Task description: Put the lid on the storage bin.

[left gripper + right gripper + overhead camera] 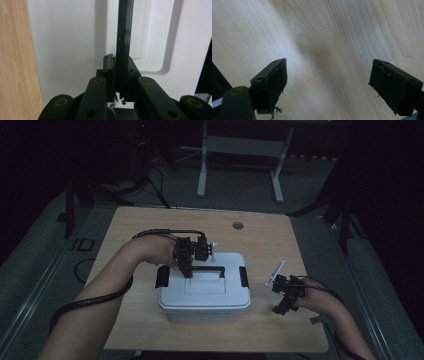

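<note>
- The left claw (119, 75) is clamping the black handle (124, 37) on the white storage box (205, 292), which is sitting mid-worktop (150, 227).
- The right claw (328, 85) is gaping wide, holding nothing, hovering over bare wood beside the box.

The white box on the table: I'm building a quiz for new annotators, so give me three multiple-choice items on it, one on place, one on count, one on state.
1. Where does the left gripper sit?
A. over the box lid
B. on the floor
C. at the table's far edge

2. How many black side latches does the white box show?
A. none
B. two
C. five

3. How do the right gripper fingers stand?
A. shut on the box's handle
B. shut on a latch
C. spread apart over bare table

Key: 1 A, the fingers clamp the black handle on the lid. 2 B, one on each end. 3 C, wood shows between them.
</note>
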Available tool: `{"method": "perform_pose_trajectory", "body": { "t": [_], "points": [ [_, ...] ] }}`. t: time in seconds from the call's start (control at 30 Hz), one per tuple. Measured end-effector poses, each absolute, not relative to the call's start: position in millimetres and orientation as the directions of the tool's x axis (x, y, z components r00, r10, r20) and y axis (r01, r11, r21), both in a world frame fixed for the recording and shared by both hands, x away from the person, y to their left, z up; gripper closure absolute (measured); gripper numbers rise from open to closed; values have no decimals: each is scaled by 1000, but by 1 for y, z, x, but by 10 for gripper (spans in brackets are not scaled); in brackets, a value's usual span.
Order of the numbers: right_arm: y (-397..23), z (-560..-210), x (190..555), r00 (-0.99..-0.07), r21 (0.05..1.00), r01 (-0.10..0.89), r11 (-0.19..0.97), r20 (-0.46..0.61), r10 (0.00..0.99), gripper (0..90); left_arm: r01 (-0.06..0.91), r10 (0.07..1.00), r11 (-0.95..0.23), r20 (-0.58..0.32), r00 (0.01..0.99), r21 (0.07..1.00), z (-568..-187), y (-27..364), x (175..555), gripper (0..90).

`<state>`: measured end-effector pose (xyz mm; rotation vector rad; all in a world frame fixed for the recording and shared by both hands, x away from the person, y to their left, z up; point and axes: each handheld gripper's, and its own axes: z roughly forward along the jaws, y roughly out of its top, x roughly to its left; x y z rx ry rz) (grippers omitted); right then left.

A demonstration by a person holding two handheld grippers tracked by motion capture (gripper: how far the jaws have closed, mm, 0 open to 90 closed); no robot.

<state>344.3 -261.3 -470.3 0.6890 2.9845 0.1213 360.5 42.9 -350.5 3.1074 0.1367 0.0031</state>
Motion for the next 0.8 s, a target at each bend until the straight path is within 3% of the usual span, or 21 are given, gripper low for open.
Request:
{"method": "perform_pose_trajectory", "body": {
  "t": [0.63,0.67,0.7,0.8],
  "points": [
    [-255,-468,346,-899,95,427,899,-62,433,143,117,116,-992,-13,993,48,-370,45,366,828],
    [-255,-468,347,-899,97,427,899,-61,433,142,126,126,-991,-6,992,55,-370,46,367,809],
    [-255,-468,347,-899,94,428,899,-62,434,143,153,153,-986,6,988,64,-372,49,368,605],
    [-256,-468,347,-899,97,427,899,-63,433,143,176,178,-980,12,984,97,-371,53,370,480]
  ]
}}
